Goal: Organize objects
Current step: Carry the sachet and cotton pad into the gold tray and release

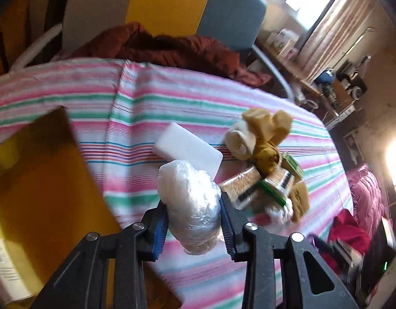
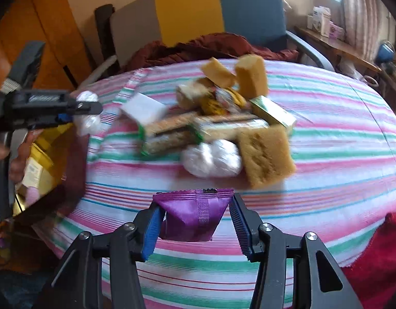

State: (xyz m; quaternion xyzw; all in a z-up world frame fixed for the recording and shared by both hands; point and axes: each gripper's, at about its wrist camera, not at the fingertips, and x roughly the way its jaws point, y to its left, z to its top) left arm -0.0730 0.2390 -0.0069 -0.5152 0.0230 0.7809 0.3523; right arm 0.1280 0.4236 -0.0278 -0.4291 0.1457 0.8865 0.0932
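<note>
Left gripper (image 1: 194, 228): its blue-padded fingers (image 1: 160, 228) are clamped on a crinkled clear-plastic-wrapped white bundle (image 1: 190, 203), held above the striped pink, green and white cloth-covered surface (image 1: 172, 97). To the left of these fingers sits an open yellow cardboard box (image 1: 48, 185). Just beyond the bundle lies a white rectangular foam block (image 1: 187, 149), and right of it a blurred heap — tan sponges (image 1: 267, 122) and green-edged packets (image 1: 272, 182).

Right gripper (image 2: 196, 225): its fingers (image 2: 151, 229) pinch a shiny purple foil pouch (image 2: 195, 213) by its sides, above the same cloth. Beyond them lie a second plastic-wrapped white bundle (image 2: 212, 158), a square tan sponge (image 2: 266, 155) and more of the heap. Far left, the other gripper holds its bundle over the box.
</note>
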